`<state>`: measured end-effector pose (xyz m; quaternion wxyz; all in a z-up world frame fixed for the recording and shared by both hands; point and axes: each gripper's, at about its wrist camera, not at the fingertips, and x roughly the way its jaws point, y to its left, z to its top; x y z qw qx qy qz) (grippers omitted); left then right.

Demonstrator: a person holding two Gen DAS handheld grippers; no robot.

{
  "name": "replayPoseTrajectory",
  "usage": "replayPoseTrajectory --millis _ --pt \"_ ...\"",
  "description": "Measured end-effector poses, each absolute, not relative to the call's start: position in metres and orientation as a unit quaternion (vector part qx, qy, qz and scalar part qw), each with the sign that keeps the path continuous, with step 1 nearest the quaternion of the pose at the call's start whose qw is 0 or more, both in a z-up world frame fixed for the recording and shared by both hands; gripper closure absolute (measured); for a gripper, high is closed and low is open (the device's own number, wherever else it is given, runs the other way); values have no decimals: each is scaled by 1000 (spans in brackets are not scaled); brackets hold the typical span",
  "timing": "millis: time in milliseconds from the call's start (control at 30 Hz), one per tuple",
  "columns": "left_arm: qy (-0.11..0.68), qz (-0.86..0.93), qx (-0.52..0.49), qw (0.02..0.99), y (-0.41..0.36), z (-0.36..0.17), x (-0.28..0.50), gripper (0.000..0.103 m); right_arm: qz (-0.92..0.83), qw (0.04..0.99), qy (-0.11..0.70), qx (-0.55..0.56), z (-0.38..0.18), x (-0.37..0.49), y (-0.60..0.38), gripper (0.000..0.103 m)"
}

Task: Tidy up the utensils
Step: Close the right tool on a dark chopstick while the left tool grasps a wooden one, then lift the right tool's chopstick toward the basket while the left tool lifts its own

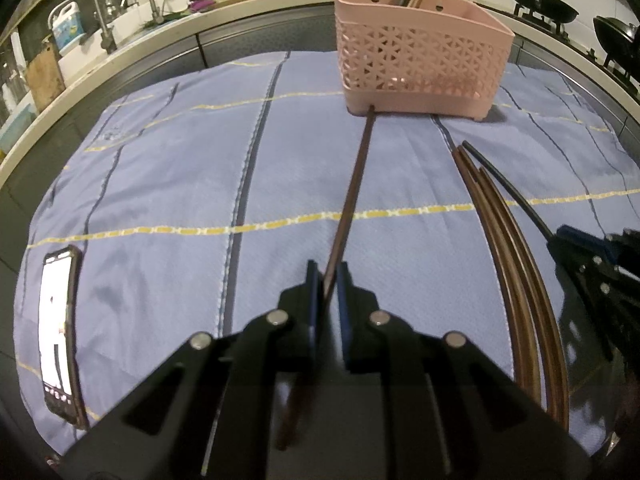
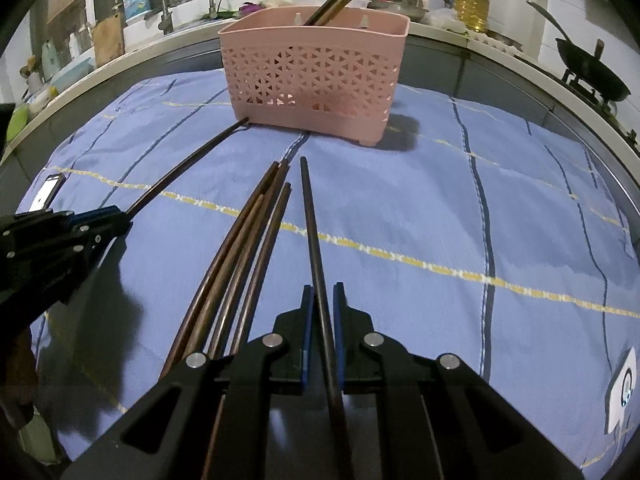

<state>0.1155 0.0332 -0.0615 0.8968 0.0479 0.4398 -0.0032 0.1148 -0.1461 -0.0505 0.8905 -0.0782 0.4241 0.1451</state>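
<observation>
A pink perforated basket [image 1: 424, 60] [image 2: 316, 76] stands at the far side of the blue cloth, with a few chopsticks leaning inside it. My left gripper [image 1: 328, 276] is shut on a dark brown chopstick [image 1: 354, 184] whose tip reaches the basket's foot. My right gripper [image 2: 323, 294] is shut on a dark chopstick [image 2: 312, 224] that points toward the basket. Several brown chopsticks [image 2: 244, 248] [image 1: 504, 220] lie loose on the cloth between the two grippers. The right gripper [image 1: 560, 240] shows at the right edge of the left wrist view, and the left gripper [image 2: 124, 216] at the left edge of the right wrist view.
A phone [image 1: 60, 332] with a lit screen lies on the cloth at the left. Behind the table runs a counter with a sink and taps [image 1: 136, 4], bottles [image 2: 472, 4] and woks [image 1: 540, 0] on a stove. A white tag [image 2: 622, 392] sits at the cloth's right edge.
</observation>
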Motion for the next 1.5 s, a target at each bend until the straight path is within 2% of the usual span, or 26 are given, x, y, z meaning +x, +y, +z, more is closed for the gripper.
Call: replayPoseTrajectory --millis 267,633,700,800,967,1133,1267,1500 --pt "442 -8 64 895 30 -61 125 92 166 882 430 -93 -47 143 -137 93" --pt "453 -55 75 887 18 -56 191 92 203 866 450 -75 -43 186 -132 93" --pt "452 -61 75 887 15 -55 204 92 212 862 456 -70 -42 191 -131 97" --pt "455 -80 68 884 12 -54 215 97 228 853 467 -47 -39 193 -134 98" --pt "459 -123 40 879 17 -39 194 99 257 866 429 -5 -10 168 -150 98" --pt "411 -172 -4 895 26 14 157 99 283 886 366 38 38 145 -172 98" --pt "346 -201 -37 916 36 80 145 99 297 901 306 84 88 142 -193 98" --pt "220 -204 -55 952 41 195 170 99 303 920 215 123 187 182 -196 98"
